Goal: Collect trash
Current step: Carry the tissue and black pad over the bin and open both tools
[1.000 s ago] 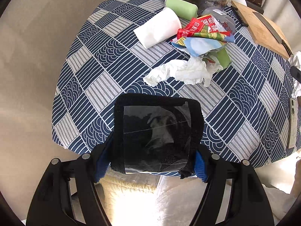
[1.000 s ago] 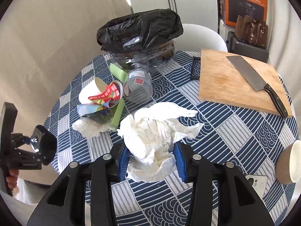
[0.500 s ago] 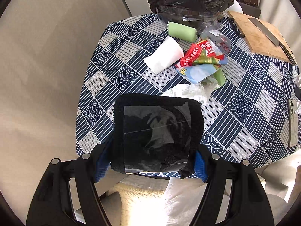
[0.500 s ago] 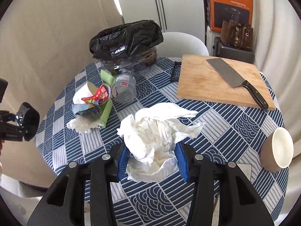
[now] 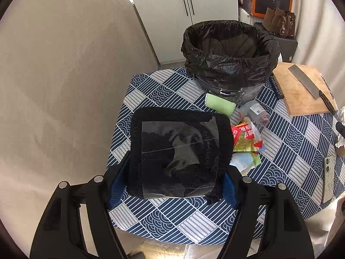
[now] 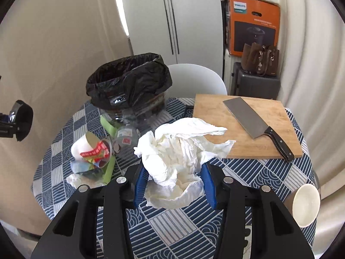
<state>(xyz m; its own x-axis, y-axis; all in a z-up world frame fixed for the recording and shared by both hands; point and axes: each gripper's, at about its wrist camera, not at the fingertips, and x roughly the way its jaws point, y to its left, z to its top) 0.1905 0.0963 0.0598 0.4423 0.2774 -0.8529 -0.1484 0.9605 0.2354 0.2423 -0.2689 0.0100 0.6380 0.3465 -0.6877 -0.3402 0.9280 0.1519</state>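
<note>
While still gripped, both loads higher.

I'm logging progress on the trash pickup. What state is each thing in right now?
left hand-held gripper: shut on black pad
right hand-held gripper: shut on crumpled tissue
bin: open, black liner, upright
paper cup: on its side
clear cup: on its side
cleaver: flat on cutting board

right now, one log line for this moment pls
left claw: holds black pad | right claw: holds tissue wad | bin: open | wrappers: on table
</note>
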